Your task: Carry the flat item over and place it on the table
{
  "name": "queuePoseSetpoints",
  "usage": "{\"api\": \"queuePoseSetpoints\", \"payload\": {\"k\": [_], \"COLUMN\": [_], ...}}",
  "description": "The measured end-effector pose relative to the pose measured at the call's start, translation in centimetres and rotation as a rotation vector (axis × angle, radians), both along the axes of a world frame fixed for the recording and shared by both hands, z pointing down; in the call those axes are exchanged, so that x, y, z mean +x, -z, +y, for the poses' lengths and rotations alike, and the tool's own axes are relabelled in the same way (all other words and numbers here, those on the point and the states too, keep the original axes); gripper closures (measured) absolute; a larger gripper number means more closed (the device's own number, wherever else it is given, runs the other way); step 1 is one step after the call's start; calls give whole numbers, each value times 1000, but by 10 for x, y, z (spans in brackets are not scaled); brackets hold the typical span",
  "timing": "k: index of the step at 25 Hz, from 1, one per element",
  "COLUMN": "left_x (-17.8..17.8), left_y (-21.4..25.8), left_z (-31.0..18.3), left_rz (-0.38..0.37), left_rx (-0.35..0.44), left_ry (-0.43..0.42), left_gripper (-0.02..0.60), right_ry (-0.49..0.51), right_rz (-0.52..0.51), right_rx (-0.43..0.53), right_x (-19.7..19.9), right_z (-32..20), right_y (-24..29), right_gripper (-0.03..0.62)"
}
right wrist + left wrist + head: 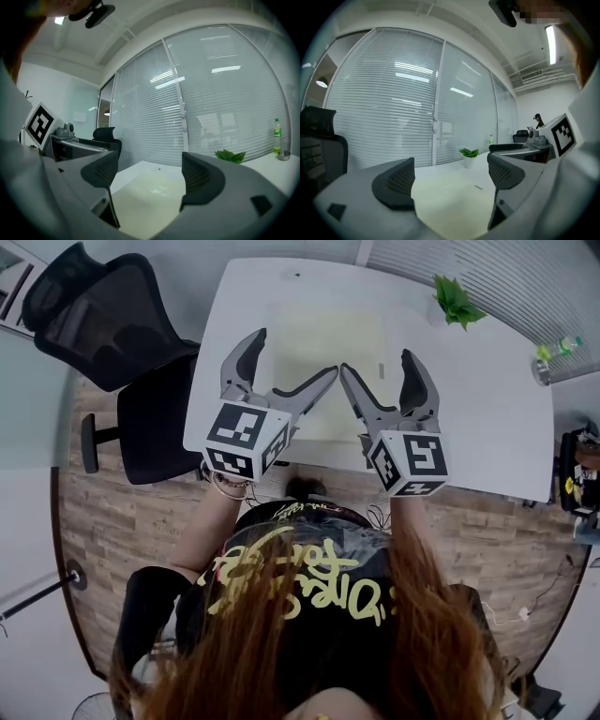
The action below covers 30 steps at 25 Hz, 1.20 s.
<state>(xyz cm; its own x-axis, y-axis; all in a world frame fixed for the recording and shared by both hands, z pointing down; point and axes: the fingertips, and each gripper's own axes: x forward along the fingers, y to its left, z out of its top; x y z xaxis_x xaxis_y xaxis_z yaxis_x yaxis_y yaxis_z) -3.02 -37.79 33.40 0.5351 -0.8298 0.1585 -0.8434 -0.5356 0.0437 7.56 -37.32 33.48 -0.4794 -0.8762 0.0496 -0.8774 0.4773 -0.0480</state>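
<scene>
Head view: flat item [328,343], pale yellow-green, is seen lying flat on the white counter [487,418], left of its middle. Left gripper [293,354] and right gripper [377,364] are held side by side over the item's near half, the jaws of each spread wide with nothing clamped. Contact between jaw tips and item can't be told from here. A black office chair [103,324] is parked at the counter's left end and a potted plant [457,300] sits near the far right corner. The wood floor [122,521] is shown only in this view. Left gripper view: jaws are confirmed wide apart, with only the flat item on the counter framed between them. Slatted blinds [393,103] fill the background. A distant person [538,121] is caught at the right, too small for detail. Right gripper view: jaws are equally wide, with the same item lying between them. A bottle [277,136] is seen upright, right of the plant.
</scene>
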Motion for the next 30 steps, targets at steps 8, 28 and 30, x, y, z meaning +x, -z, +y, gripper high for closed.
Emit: {"api": "queuePoseSetpoints", "payload": {"k": [8, 28, 30], "left_x": [-4, -3, -2], "left_y": [42, 75, 74], "left_z": [9, 17, 18], "left_rz": [41, 76, 75], "left_rx": [102, 195, 197], "left_ry": [-8, 9, 17], "left_gripper": [98, 295, 327], "right_ry": [38, 93, 99], "right_rz": [-32, 11, -7], "right_rx": [92, 208, 206], "right_x": [-5, -13, -13], "right_z": [10, 27, 27], "right_y": [39, 71, 72], "right_gripper": [163, 388, 393]}}
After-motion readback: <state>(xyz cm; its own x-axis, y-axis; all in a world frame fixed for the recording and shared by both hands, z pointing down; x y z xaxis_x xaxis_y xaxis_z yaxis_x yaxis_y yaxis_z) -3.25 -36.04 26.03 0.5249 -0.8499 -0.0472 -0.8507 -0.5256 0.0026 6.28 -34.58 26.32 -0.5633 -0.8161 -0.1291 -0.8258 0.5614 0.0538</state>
